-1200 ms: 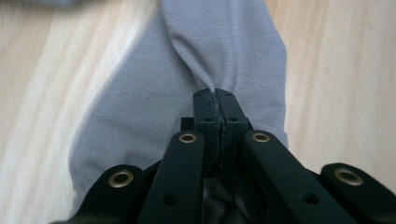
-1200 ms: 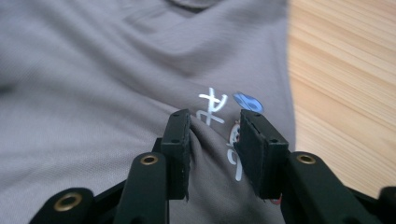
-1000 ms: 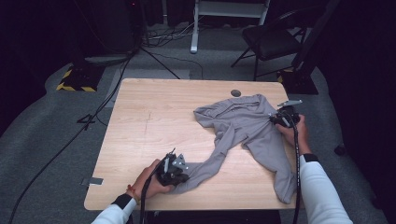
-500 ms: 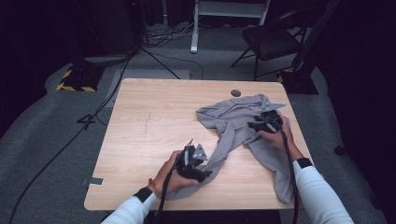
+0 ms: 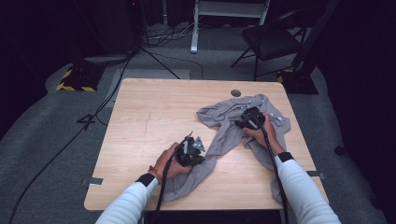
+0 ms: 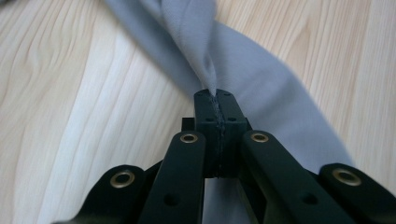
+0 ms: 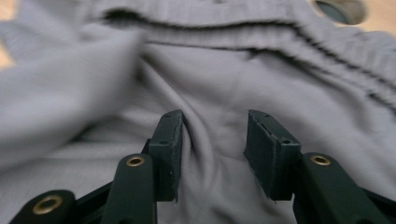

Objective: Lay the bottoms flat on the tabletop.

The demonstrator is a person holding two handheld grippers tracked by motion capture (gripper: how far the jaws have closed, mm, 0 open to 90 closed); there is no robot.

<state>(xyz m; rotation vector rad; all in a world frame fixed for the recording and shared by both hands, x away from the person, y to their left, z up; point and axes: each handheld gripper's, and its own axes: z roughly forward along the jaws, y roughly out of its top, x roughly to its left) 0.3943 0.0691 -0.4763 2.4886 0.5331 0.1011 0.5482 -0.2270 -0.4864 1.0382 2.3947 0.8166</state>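
Grey trousers (image 5: pixel 233 128) lie crumpled across the right half of a wooden table (image 5: pixel 154 112), the ribbed waistband bunched toward the far edge near a round cable port (image 5: pixel 236 93) and one leg trailing toward the near edge. The left gripper (image 6: pixel 215 100), held low over the near middle of the table, has its jaws clamped tight on a pinched ridge of that leg's fabric; in the left gripper view the cloth rises out of the closed pads in a narrow fold. The right gripper (image 7: pixel 212 140) rests on the heap just below the waistband, jaws about half apart, and they have just been closing a little; a wrinkle of cloth stands between the pads, but they do not appear to press on it. The step in hand looks like gathering the garment for folding or straightening. Done well, the right jaws should settle squarely over a single firm fold near the waistband before shutting, so no loose layers slip, while the left keeps the leg taut and low to the tabletop rather than dragging the whole pile sideways.
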